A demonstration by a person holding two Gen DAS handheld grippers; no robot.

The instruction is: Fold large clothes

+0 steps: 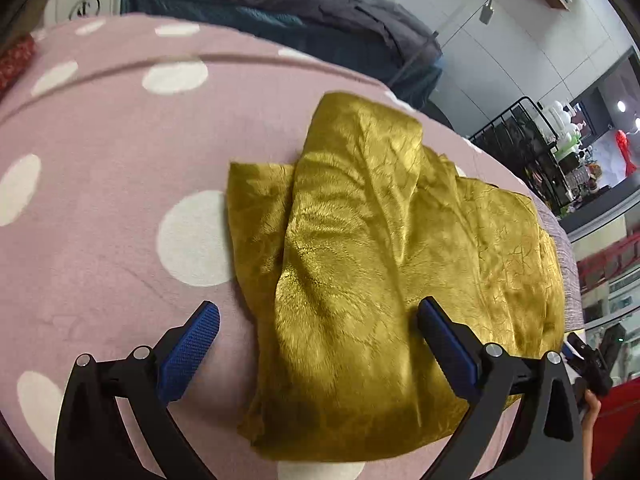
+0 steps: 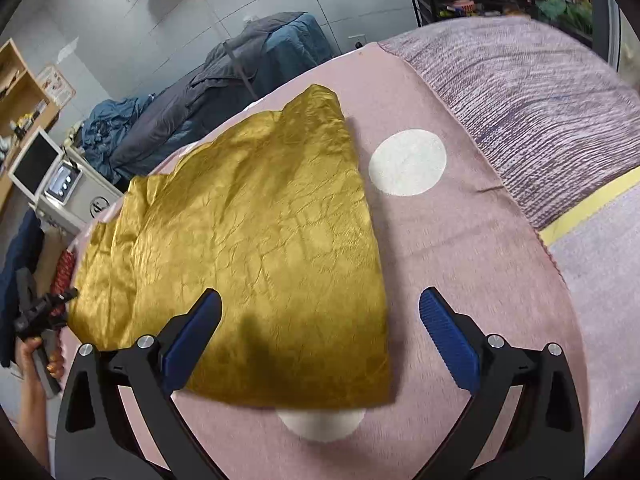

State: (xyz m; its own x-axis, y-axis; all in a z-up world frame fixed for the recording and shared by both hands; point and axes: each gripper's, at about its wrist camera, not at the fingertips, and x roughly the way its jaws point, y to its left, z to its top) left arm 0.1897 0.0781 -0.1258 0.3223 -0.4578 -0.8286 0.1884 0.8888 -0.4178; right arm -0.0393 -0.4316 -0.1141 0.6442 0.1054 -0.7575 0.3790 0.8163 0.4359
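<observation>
A shiny mustard-gold garment (image 1: 384, 264) lies partly folded on a pink blanket with white dots (image 1: 100, 208). In the left wrist view a raised folded ridge runs down its middle. My left gripper (image 1: 318, 316) is open and empty, hovering over the garment's near edge. In the right wrist view the garment (image 2: 256, 248) lies flat and creased on the pink blanket (image 2: 460, 264). My right gripper (image 2: 320, 312) is open and empty above the garment's near right corner. The left gripper (image 2: 40, 312) shows at the far left edge, held in a hand.
A striped purple blanket (image 2: 540, 108) with a yellow band covers the bed's right side. A dark grey and blue duvet (image 1: 280, 12) lies on a bed behind. A black metal rack (image 1: 532, 148) stands to the right. A white machine (image 2: 60, 184) stands at the left.
</observation>
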